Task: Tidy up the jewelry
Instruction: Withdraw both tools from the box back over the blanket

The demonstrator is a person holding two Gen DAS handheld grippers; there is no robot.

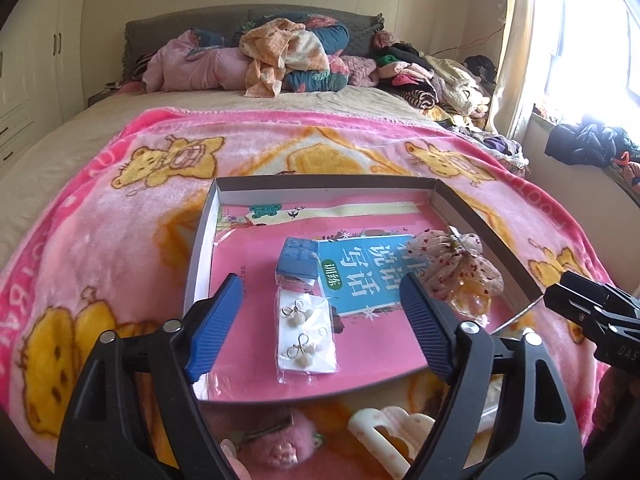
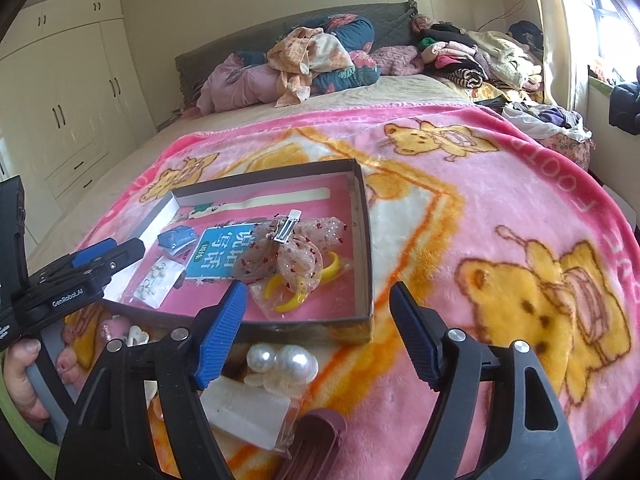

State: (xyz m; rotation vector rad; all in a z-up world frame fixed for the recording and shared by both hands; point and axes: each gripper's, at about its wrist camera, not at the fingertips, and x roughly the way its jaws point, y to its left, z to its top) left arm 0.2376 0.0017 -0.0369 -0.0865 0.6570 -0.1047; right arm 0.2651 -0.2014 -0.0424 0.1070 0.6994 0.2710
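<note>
Left wrist view
Left gripper [image 1: 320,312]: jaws apart, empty, hovering low over the box's [image 1: 320,181] near edge.
Earring packet [image 1: 306,334]: lies flat inside the box, between the fingers in view; light, slippery film over card, best pinched by an edge.
Bow clip [image 1: 456,268]: in the box, soft gauze, crushable.

Right wrist view
Right gripper [image 2: 316,322]: jaws apart, holding nothing, angled down just before the box's near wall.
Pearl clip [image 2: 282,362]: on the blanket [image 2: 460,208] outside the box; smooth round beads likely slip, so grip the base.
Claw clip [image 2: 316,436]: beside it, stiff plastic.
</note>
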